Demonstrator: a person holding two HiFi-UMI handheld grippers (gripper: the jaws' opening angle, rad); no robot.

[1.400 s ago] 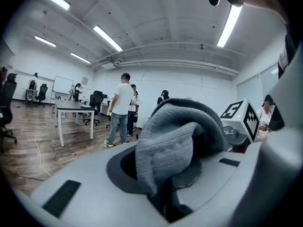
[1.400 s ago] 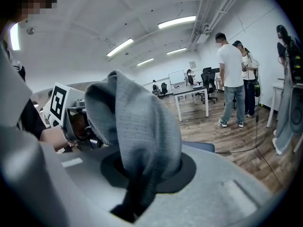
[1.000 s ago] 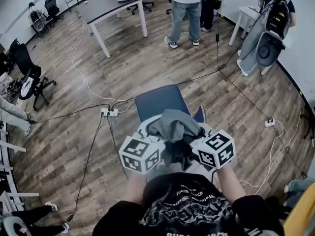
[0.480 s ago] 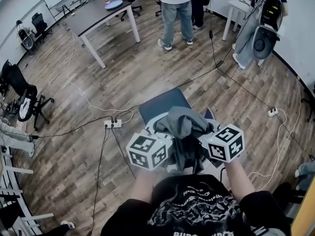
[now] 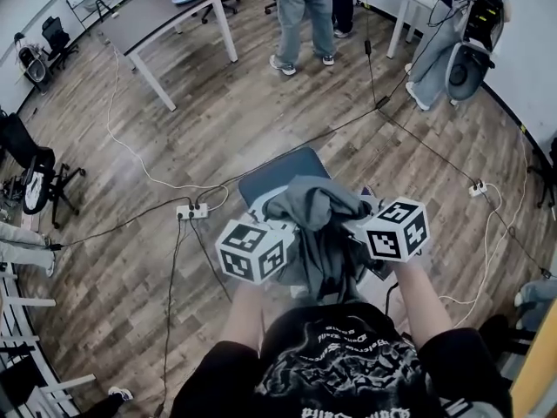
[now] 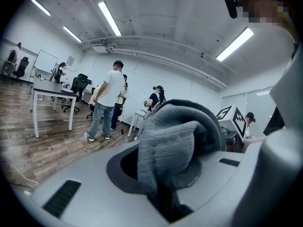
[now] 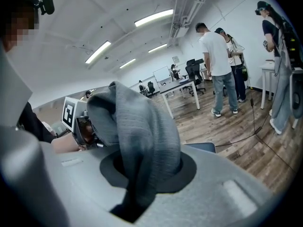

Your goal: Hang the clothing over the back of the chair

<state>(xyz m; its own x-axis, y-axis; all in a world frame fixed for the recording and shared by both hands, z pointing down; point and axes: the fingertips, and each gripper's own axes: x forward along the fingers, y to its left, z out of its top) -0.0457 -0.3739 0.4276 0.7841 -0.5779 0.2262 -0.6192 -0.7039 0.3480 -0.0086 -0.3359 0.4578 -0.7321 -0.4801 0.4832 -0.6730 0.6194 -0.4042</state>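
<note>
Both tongs are clamped on the garment: in the left gripper view the left gripper [image 6: 164, 198] has a gray knit fold pinched into its jaw slot, and the right gripper [image 7: 129, 203] shows the same in its own view, with cloth running down between closed jaws. The garment [image 5: 318, 212] is gray, ribbed and thick. It is bunched in a hump between the two tongs, with a darker part hanging down below them towards our body. It is held up in the air over the near end of the chair [image 5: 283, 171]. We can't tell whether it touches the chair back, since the cloth covers that part. The chair has a blue seat, and a white frame edge shows just beside the cloth on the left. The two marker cubes, left [image 5: 252, 251] and right [image 5: 399, 230], sit level and near each other with the garment between them. Our bare forearms, left [image 5: 244, 320] and right [image 5: 424, 301], reach forward from the torso, roughly parallel. Around the chair the wood floor [image 5: 261, 111] is open at the front and left. A power strip [image 5: 193, 210] and cables lie just left of the chair, and more cable runs off to the right. Well apart are a table [image 5: 161, 16], standing people [image 5: 300, 11] and an office chair [image 5: 35, 168] at the left edge.
</note>
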